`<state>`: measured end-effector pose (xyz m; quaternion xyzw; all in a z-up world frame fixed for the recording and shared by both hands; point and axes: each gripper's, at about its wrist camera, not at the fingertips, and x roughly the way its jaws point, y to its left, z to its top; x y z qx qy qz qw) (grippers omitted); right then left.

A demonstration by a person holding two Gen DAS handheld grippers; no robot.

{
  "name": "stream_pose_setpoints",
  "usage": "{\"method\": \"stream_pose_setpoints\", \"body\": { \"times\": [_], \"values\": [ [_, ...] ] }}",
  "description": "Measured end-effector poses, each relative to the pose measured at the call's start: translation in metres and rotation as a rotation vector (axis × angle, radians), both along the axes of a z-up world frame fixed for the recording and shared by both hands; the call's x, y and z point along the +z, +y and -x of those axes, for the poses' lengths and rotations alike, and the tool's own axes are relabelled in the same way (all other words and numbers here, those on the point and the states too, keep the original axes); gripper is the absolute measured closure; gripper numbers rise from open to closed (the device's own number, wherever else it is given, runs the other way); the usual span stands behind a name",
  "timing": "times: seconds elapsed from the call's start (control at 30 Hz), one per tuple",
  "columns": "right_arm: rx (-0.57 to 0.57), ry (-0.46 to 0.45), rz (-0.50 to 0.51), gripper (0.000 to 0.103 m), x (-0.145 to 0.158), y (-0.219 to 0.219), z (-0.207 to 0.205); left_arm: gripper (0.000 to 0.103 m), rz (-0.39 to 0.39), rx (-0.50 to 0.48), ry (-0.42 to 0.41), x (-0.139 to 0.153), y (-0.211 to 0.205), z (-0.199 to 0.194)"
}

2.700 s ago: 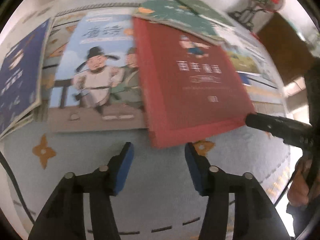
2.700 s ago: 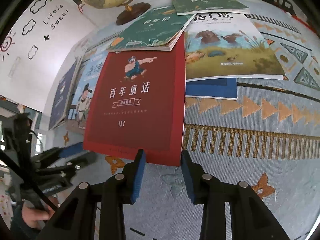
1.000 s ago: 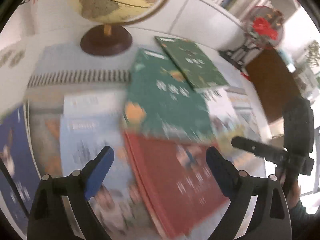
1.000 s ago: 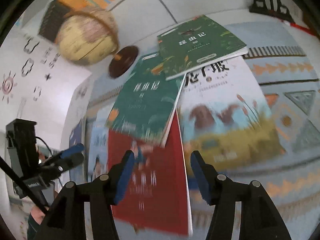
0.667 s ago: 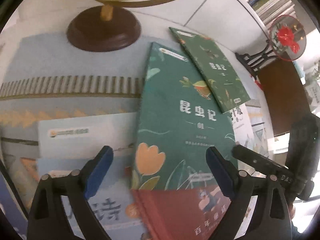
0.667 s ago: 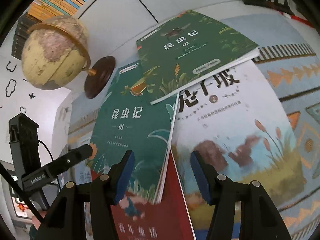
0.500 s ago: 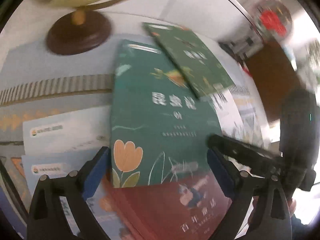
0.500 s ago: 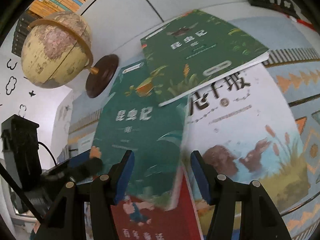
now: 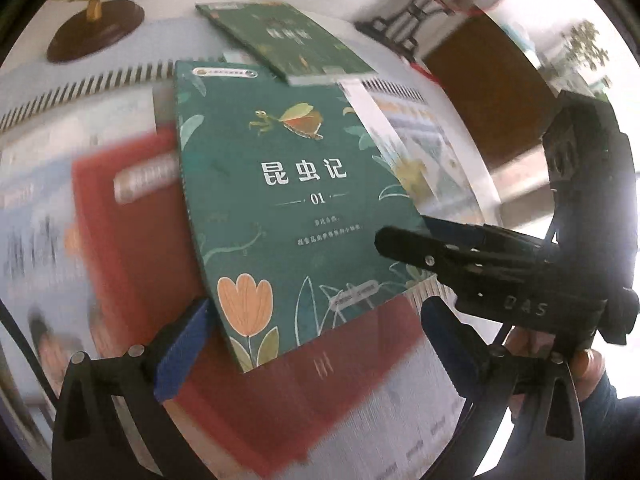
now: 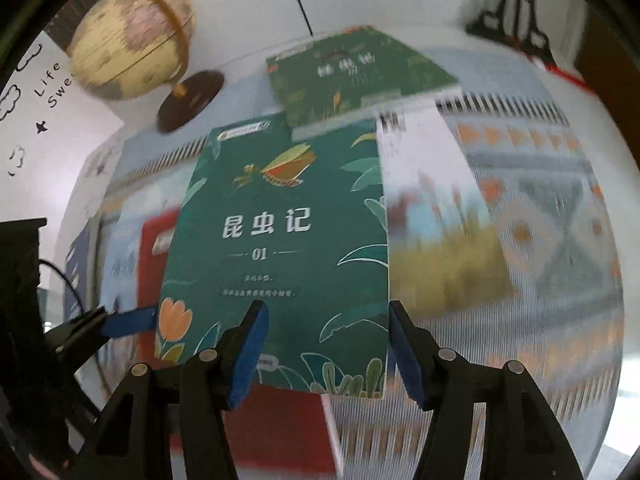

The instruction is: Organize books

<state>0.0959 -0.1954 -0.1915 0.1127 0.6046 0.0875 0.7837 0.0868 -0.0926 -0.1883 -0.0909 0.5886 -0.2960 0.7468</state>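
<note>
A dark green book marked 01 (image 9: 296, 208) (image 10: 280, 240) lies askew on top of a red book (image 9: 132, 248) (image 10: 152, 264). My left gripper (image 9: 316, 348) is at its near edge with the jaws opening wide. Its left pad (image 9: 180, 348) sits at the book's near left corner, and the pads do not press on the book. My right gripper (image 10: 326, 352) (image 9: 402, 228) stands open over the near right corner, one finger over the cover and the other beside the right edge. A second green book (image 9: 288, 40) (image 10: 360, 72) lies farther back.
A globe (image 10: 132, 40) on a brown base (image 9: 96, 28) stands at the back left. A pale picture book (image 10: 440, 256) lies right of the green one on a patterned cloth (image 10: 540, 220). More books lie at the left, blurred. A hand (image 9: 588, 364) holds the right gripper.
The green book 01 has slid nearer, further over the red book. Both grippers have come up to its near edge, and the left jaws have spread wider.
</note>
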Motion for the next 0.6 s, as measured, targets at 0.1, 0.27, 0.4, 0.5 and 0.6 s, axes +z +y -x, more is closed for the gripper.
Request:
{"method": "stream_pose_setpoints", "body": {
  "times": [0.1, 0.27, 0.4, 0.5, 0.6],
  "values": [
    [0.017, 0.051, -0.016, 0.044, -0.011, -0.002, 0.031, 0.002, 0.016, -0.007, 0.041, -0.005, 0.004, 0.035],
    [-0.058, 0.083, -0.079, 0.044, -0.028, -0.028, 0.055, 0.001, 0.012, 0.079, 0.013, -0.004, 0.014, 0.056],
    [-0.031, 0.041, -0.156, 0.052, -0.027, -0.028, 0.057, 0.001, 0.075, 0.105, 0.023, -0.008, 0.011, 0.050],
    [-0.034, 0.004, -0.085, 0.066, -0.018, -0.025, 0.057, 0.001, 0.073, 0.127, 0.026, -0.008, 0.010, 0.048],
    [-0.031, -0.054, -0.130, 0.074, 0.010, -0.032, 0.065, 0.001, 0.076, 0.127, 0.037, -0.008, 0.006, 0.048]
  ]
}}
